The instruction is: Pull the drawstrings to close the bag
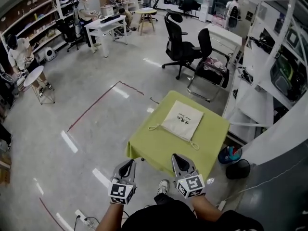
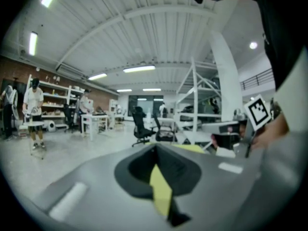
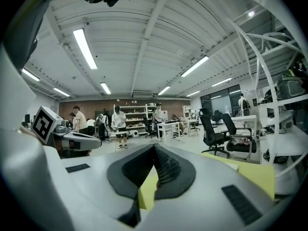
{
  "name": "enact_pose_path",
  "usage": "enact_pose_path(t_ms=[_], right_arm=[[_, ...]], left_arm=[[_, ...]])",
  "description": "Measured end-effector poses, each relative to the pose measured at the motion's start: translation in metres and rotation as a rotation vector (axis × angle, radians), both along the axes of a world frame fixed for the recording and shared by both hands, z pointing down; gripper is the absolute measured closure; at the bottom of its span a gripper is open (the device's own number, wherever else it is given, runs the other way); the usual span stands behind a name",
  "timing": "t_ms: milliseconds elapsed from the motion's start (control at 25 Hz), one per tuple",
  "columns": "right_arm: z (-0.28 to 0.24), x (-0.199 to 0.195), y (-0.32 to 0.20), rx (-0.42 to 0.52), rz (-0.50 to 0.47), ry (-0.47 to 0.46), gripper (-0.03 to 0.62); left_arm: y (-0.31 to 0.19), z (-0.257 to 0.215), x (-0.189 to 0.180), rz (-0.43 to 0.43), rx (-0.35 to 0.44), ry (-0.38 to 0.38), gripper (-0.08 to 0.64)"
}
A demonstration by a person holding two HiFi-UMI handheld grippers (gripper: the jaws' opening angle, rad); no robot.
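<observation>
The tabletop [image 1: 214, 131] is a small square one under a yellow-green cloth, standing on a shiny grey floor [image 1: 91, 81]. On it lies a flat cream bag [image 1: 182, 120] with some dark print, turned cornerwise and sitting toward the far half. Its drawstrings [image 1: 155, 127] trail loose on the cloth, one off the left corner and one off the near corner.
</observation>
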State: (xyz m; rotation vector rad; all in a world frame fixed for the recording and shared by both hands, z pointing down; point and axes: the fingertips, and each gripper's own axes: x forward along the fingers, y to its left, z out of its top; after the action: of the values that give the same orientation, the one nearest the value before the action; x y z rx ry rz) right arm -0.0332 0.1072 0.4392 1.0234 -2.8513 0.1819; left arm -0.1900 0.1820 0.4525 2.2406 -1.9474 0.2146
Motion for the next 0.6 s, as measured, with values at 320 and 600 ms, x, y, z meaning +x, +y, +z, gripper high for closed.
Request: enact_pose_path(t_ms=[320, 600], right_arm=[[-0.015, 0.017, -0.076, 0.006, 0.033, -0.040, 0.598], [-0.007, 0.046, -0.117, -0.010, 0.075, -0.053, 0.598]], left_arm=[[-0.080, -0.011, 0.012, 0.037, -0.006, -0.096, 0.555], [-0.140, -0.014, 0.031, 0.070, 0.008, -0.086, 0.555]])
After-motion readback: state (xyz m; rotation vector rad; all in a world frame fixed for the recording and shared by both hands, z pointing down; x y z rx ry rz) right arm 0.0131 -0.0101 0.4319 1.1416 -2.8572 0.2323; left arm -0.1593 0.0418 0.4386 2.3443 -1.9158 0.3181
